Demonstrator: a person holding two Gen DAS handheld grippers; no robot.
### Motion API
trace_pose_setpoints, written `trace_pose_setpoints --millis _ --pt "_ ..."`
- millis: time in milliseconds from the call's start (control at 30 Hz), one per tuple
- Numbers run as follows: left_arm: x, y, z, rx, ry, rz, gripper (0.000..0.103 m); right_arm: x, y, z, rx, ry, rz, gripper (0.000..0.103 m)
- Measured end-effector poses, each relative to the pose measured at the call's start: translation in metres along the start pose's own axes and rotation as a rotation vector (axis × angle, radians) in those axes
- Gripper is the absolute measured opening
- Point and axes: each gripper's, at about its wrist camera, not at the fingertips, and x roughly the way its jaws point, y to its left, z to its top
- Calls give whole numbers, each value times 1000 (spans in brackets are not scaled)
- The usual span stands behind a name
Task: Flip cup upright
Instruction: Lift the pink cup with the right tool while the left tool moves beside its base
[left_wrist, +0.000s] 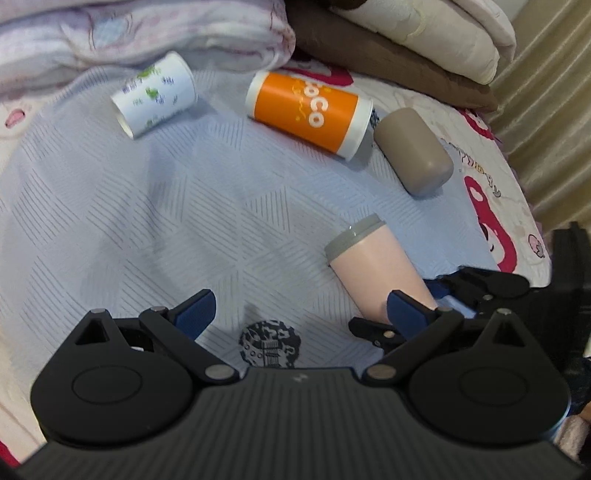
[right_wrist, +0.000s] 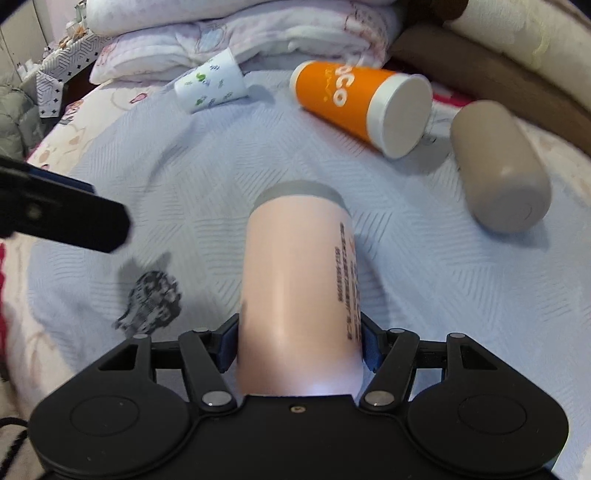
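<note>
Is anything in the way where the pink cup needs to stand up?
Nothing visible is. The right hand-held gripper already grips the pink cup, and the blue bedspread around it is bare. The orange cup, taupe cup and white cup lie farther back, apart from it.

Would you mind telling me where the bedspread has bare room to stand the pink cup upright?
The widest bare patch lies left of the pink cup, between the black print and the white cup. The back right is crowded: the orange cup and brown cup lie close together there, below the folded blankets.
</note>
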Motion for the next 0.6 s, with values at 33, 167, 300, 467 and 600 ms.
trace_pose_setpoints --millis 33,167,300,467,600 --pt "3 -1 -1 2 4 1 100 -3 0 0 -4 -3 3 79" --pt "17 -5 -1 -15 32 -16 100 -16 -5 0 -1 -16 50 80" --pt "33 -14 2 -26 31 -47 95 -19 -5 -2 -39 3 74 80" --pt "51 -21 10 -66 81 -123 78 -20 -13 -1 -21 -7 109 81" --pt "64 -13 16 -171 95 -184 67 -10 -17 8 9 -15 116 82"
